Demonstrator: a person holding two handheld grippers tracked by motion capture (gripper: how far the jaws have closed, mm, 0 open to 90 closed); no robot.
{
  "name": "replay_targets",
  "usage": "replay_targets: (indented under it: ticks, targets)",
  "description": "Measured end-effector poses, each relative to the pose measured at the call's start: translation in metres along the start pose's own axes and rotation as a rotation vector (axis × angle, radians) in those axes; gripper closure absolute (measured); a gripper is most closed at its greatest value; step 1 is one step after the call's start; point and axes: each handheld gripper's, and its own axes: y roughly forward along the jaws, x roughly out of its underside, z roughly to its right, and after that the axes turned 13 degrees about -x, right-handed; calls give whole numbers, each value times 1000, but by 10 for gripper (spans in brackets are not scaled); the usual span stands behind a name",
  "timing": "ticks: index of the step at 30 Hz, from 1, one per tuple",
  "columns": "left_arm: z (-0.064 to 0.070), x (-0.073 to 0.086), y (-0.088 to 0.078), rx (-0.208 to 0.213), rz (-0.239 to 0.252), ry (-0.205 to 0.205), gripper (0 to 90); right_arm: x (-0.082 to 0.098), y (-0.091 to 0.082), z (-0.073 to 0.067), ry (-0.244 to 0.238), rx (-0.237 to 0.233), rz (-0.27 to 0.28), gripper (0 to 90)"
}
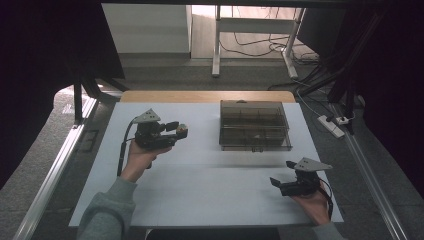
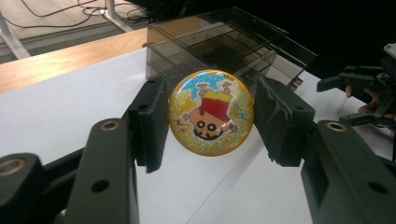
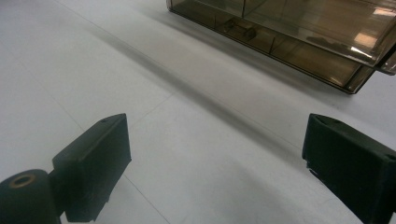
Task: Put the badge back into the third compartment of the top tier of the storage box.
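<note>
A round yellow badge (image 2: 211, 113) with a cartoon figure printed upside down sits between the pads of my left gripper (image 2: 210, 128), which is shut on its edges. In the high view that left gripper (image 1: 179, 130) hovers over the left half of the white table (image 1: 200, 185), with the badge (image 1: 183, 131) at its tips pointing right. A smoky transparent compartment box (image 1: 255, 125) lies closed at the back right; the same box (image 2: 224, 42) rises just beyond the badge. My right gripper (image 1: 282, 173) rests near the front right corner, open, with only bare table between its jaws (image 3: 217, 158).
A wooden strip (image 1: 207, 96) borders the table's far edge. Beyond it stand a desk frame (image 1: 217, 45) and loose cables on the floor. A power strip (image 1: 331, 125) lies on the floor to the right. The box (image 3: 299, 32) sits ahead of the right gripper.
</note>
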Motion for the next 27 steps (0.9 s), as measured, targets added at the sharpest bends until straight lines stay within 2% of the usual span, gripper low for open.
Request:
replay_targets:
  ticks: [10, 27]
  targets:
    - [11, -4, 11, 21, -7, 29, 470, 0, -1, 0, -5, 1, 1, 76]
    - [27, -12, 29, 49, 4, 49, 470, 0, -1, 0, -4, 1, 5, 76]
